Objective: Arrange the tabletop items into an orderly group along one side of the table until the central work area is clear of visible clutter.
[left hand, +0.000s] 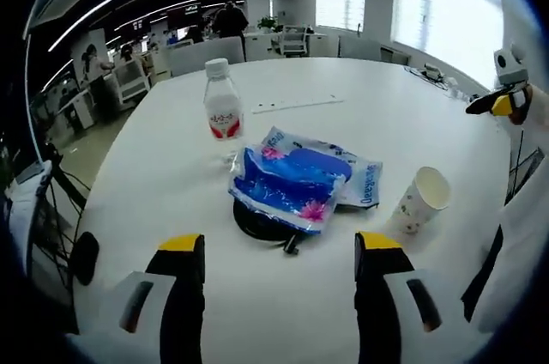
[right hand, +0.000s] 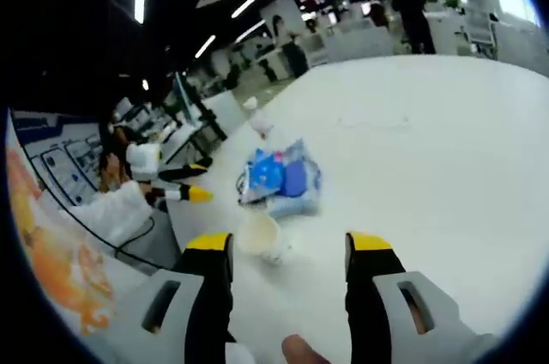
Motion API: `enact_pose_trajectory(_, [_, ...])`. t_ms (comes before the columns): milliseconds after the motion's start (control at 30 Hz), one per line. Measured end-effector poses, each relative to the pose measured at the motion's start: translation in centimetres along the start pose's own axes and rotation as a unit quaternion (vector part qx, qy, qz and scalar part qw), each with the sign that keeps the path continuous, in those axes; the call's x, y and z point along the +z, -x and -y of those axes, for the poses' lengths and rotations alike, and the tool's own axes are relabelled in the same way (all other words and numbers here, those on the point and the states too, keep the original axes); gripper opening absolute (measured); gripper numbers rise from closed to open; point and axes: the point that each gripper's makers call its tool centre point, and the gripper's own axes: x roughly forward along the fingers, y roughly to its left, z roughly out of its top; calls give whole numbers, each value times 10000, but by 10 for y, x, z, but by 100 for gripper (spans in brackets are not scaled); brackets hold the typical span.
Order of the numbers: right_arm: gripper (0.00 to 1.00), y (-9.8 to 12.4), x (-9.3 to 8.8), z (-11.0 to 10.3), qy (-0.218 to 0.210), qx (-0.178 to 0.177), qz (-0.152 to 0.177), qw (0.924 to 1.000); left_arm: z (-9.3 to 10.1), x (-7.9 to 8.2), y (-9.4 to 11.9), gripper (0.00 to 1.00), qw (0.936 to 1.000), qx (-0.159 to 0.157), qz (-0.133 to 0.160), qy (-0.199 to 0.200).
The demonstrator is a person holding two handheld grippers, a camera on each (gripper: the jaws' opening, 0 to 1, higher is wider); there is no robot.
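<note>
A: Checking progress: nothing grouped yet. Water bottle, blue packets stacked over a dark round object (possibly a coiled cable, hard to tell), and paper cup all sitting mid-tabletop, spread apart.

B: Left hand-held gripper?

A: Jaws apart, empty, hovering just short of the packets. Right hand-held gripper likewise spread wide, holding nothing, poised near the cup.

B: Remaining?

A: Everything, by the look of it. Moving bottle, packets, dark item and cup to one edge. Central area not cleared.
</note>
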Motion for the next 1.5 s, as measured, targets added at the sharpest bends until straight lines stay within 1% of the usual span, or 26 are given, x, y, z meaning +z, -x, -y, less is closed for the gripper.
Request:
enact_pose_trajectory(33, [51, -1, 7, 1, -40, 5, 40, 10000, -1, 2, -2, 69, 10000, -3, 22, 19])
enact_pose_trajectory(100, [51, -6, 23, -7, -332, 162, 259, 9990, -1, 7, -7, 68, 9999, -90, 60, -35])
enact_pose_trajectory(167, [51, -12, 35, -12, -546, 268, 475, 9970, -8, 9, -14, 67, 9993, -101, -99, -360])
enact_pose_trajectory(200, [51, -16, 39, -18, -682, 348, 545, 9956, -14, 13, -18, 67, 9988, -75, -105, -468])
enact_pose_trajectory(300, [50, -29, 39, -28, -715, 456, 506, 9951, -28, 25, -29, 65, 9990, -105, -79, -425])
enact_pose_trajectory(367, [50, -39, 33, -36, -657, 510, 342, 9959, -35, 33, -38, 64, 9991, -152, -38, -386])
enact_pose_trajectory(400, [49, -45, 30, -38, -632, 516, 274, 9963, -38, 34, -43, 63, 9991, -163, -52, -394])
enact_pose_trajectory(467, [49, -51, 27, -42, -663, 538, 198, 9962, -43, 33, -56, 61, 9979, -197, -239, -572])
enact_pose_trajectory(567, [49, -60, 27, -47, -727, 599, 134, 9955, -46, 37, -72, 57, 9975, -266, -265, -606])
enact_pose_trajectory(633, [49, -67, 28, -47, -790, 618, 105, 9949, -47, 37, -83, 55, 9975, -402, -310, -490])
enact_pose_trajectory(700, [48, -74, 28, -45, -865, 612, 46, 9944, -52, 33, -93, 50, 9971, -430, -464, -431])
enact_pose_trajectory(733, [47, -75, 28, -44, -880, 608, 31, 9943, -53, 29, -97, 48, 9965, -470, -589, -355])
enact_pose_trajectory(767, [46, -78, 26, -42, -911, 596, -17, 9941, -54, 28, -100, 46, 9964, -481, -620, -307])
enact_pose_trajectory(833, [46, -83, 23, -37, -982, 547, -84, 9936, -54, 27, -105, 40, 9968, -536, -551, -233])
enact_pose_trajectory(900, [46, -87, 22, -32, -1071, 510, -122, 9929, -56, 23, -108, 32, 9967, -536, -612, -72])
enact_pose_trajectory(1000, [46, -93, 24, -28, -1223, 511, -133, 9911, -60, 20, -111, 25, 9967, -490, -644, -13])
enact_pose_trajectory(1033, [46, -95, 25, -28, -1242, 514, -137, 9908, -61, 20, -110, 21, 9970, -474, -614, 11])
enact_pose_trajectory(1100, [46, -100, 26, -27, -1271, 511, -142, 9905, -61, 20, -110, 4, 9970, -516, -570, 76])
enact_pose_trajectory(1133, [46, -102, 26, -26, -1288, 517, -151, 9902, -62, 19, -111, 2, 9971, -510, -556, 129])
enact_pose_trajectory(1233, [46, -106, 24, -30, -1278, 577, -221, 9899, -60, 16, -110, 0, 9968, -470, -552, 332])
enact_pose_trajectory(1300, [46, -108, 22, -31, -1243, 577, -272, 9902, -58, 14, -107, 0, 9965, -387, -549, 497])
enact_pose_trajectory(1367, [46, -109, 21, -31, -1222, 573, -297, 9904, -54, 15, -103, 0, 9945, -333, -467, 881])
enact_pose_trajectory(1433, [46, -109, 21, -30, -1223, 565, -287, 9905, -49, 18, -97, 0, 9893, -287, -379, 1376])
enact_pose_trajectory(1500, [46, -110, 21, -27, -1171, 491, -270, 9915, -45, 21, -92, 0, 9871, -232, -303, 1554])
